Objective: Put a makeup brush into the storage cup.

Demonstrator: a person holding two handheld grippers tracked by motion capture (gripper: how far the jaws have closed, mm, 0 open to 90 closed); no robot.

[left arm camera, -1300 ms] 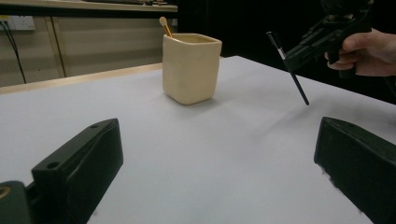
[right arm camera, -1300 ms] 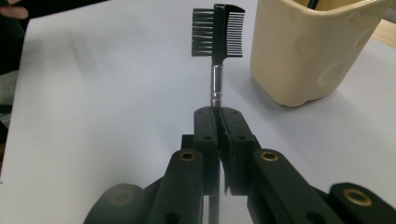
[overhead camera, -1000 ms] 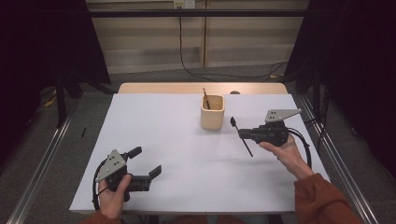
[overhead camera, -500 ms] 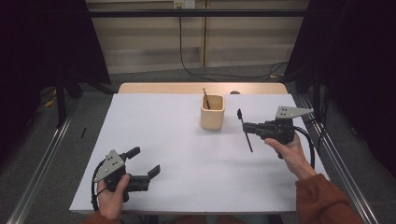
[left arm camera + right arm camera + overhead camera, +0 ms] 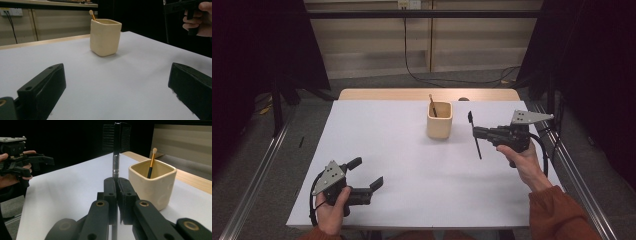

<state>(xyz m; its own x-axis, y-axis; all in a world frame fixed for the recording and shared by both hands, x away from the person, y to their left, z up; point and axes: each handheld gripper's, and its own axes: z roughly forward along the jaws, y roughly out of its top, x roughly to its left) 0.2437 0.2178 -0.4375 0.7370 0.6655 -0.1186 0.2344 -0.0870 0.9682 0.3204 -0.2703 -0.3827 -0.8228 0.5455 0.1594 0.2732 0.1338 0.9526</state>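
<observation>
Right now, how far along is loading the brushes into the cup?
Done: one gold-handled brush already stands in the cream cup. In hand: the right hand-held gripper is shut on a black comb brush, held upright above the table, right of the cup, not yet over it. The left hand-held gripper rests open near the table's front edge. Left: probably moving the black comb brush over the cup and releasing.

Stood as a rectangular worktop [image 5: 402, 150] under a white covering, with a bare strip of pale wood [image 5: 377, 94] left showing along the far edge; carried a cream, square-sided cup [image 5: 439, 120] toward the far side, right of the middle, upright and resting directly on the white surface; held inside that cup a thin brush [image 5: 432, 104] with an orange handle, leaning against the rim; bore a small dark object [image 5: 463, 99] on the wood strip, too small to identify.
</observation>
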